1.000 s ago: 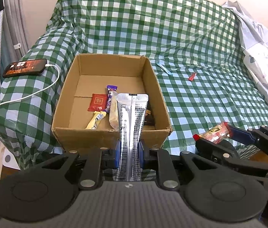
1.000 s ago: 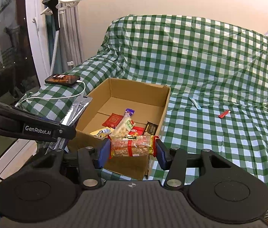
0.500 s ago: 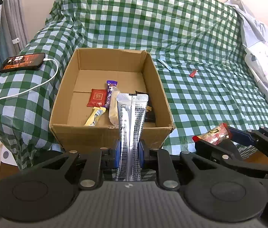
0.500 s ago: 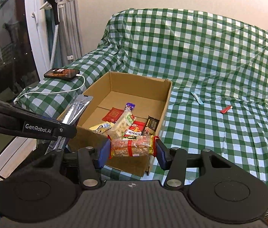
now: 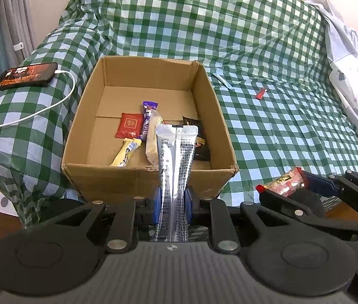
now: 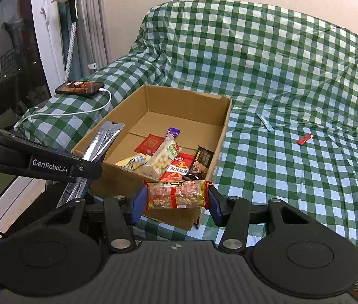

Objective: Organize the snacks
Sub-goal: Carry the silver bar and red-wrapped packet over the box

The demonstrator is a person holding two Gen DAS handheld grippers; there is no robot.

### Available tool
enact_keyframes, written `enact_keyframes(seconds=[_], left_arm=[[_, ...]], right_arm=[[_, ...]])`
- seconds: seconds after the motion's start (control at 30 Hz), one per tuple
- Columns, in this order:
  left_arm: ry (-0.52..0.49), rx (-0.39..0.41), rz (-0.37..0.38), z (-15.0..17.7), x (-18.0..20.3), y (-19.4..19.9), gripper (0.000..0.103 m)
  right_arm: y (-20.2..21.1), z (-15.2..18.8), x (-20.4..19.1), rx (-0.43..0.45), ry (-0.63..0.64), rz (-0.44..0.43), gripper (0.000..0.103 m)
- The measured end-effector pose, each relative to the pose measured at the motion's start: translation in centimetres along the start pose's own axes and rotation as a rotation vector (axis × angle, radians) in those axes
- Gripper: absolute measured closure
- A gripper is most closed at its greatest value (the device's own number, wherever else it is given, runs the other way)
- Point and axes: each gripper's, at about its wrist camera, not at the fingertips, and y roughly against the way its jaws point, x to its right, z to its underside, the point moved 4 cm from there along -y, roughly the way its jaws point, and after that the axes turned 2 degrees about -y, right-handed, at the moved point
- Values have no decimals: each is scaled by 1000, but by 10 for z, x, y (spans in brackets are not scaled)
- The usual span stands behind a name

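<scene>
An open cardboard box point(image 5: 108, 174) point(image 6: 225, 124) sits on the green checked sofa cover and holds several snack packets. My left gripper point(image 5: 172, 202) is shut on a tall silver sachet point(image 5: 175, 167), upright just in front of the box's near wall; the sachet also shows in the right wrist view point(image 6: 102, 139). My right gripper point(image 6: 176, 200) is shut on a clear peanut packet with red bands point(image 6: 176, 193), held at the box's near right corner; the packet also shows in the left wrist view point(image 5: 284, 181).
A phone point(image 5: 25, 76) on a white charging cable point(image 5: 34, 112) lies on the sofa arm left of the box. A small red packet point(image 5: 261, 93) and a thin blue strip point(image 5: 223, 81) lie on the seat to the right. White cloth point(image 5: 351, 76) is at far right.
Both grippers have moved forward and up a little toward the box, each still holding its packet. The box looks larger and I see deeper into it.
</scene>
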Motion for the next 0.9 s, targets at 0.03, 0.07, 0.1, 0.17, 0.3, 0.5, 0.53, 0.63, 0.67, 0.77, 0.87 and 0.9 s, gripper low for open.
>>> enact_keyframes(seconds=[0.03,0.07,0.1,0.17,0.3,0.5,0.53,0.63,0.67,0.77,0.87,0.9], left_arm=[[2,-3,1,-1,-1,-2,82],[6,-5,3,-3,-2,-4,82],[9,-7,4,-4,-3,-5,82],[15,-7,5,-8,-5,-8,82],[30,-5,8,-17,-12,-12,82],[49,7,-1,-32,-25,-18,82],[52,9,-4,-35,-27,-19,82],[64,12,-15,-43,-37,-24,82],[67,11,-19,-45,-40,-26,82],[78,8,-32,-53,-49,-33,82],[81,2,-41,-62,-56,-42,82],[80,-1,-45,-65,-58,-45,82]], right_arm=[[-2,-1,0,-3,3,1,50],[-3,-2,0,-6,5,3,50],[-5,-3,0,-8,8,4,50],[-9,-7,0,-12,14,6,50],[-17,-15,0,-19,29,10,50],[-28,-33,-1,-13,35,8,50],[-29,-36,-1,-12,34,7,50],[-35,-44,-2,-6,30,10,50],[-38,-47,-2,-6,27,10,50],[-47,-54,-4,-4,28,10,50],[-59,-61,-3,-13,25,8,50],[-64,-63,-2,-17,24,7,50]])
